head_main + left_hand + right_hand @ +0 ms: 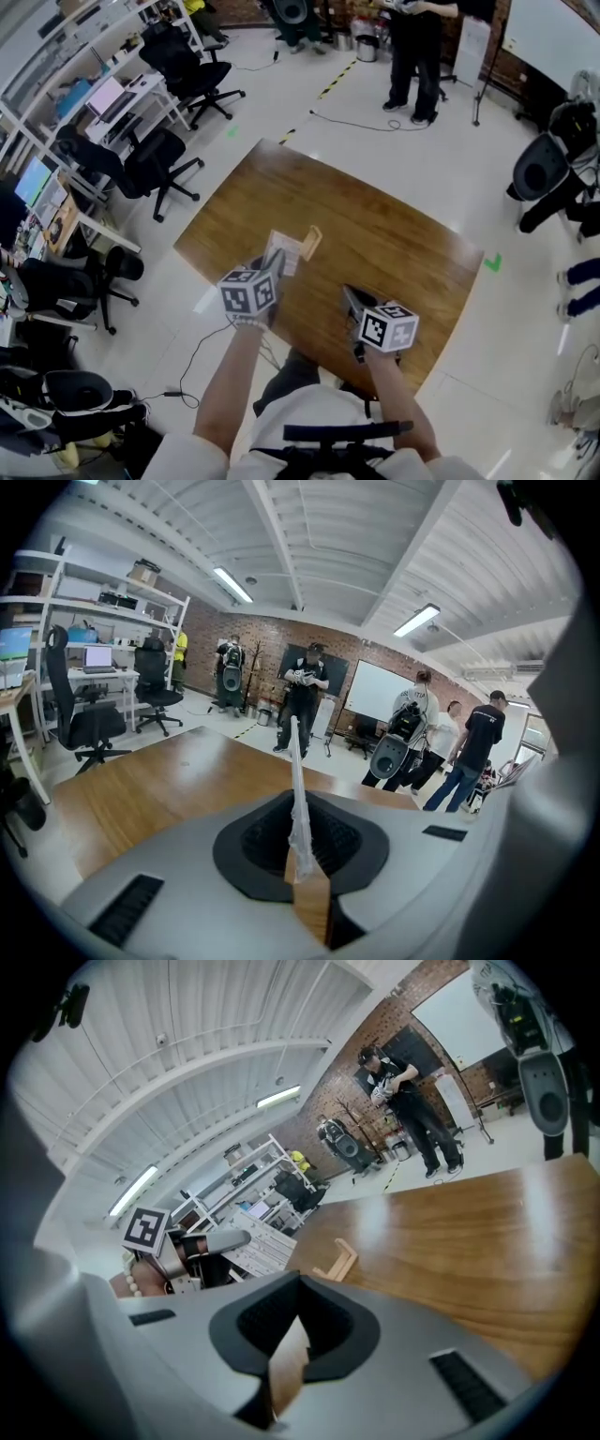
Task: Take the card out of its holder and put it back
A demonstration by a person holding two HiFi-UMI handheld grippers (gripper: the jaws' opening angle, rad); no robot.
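My left gripper (274, 263) is shut on a white printed card (284, 251) and holds it just above the wooden table (394, 234). In the left gripper view the card (297, 789) stands edge-on between the closed jaws. The small wooden card holder (312, 241) sits on the table just right of the card, with nothing in it. In the right gripper view the holder (337, 1262) lies ahead, and the card (258, 1246) is beside it in the left gripper (220, 1241). My right gripper (352, 299) hovers at the table's near edge, its jaws shut with nothing between them.
Black office chairs (155, 159) and desks with monitors (103, 98) line the left side. A person (417, 56) stands beyond the table's far corner, near a cable (356, 120) on the floor. More chairs (548, 173) are at the right.
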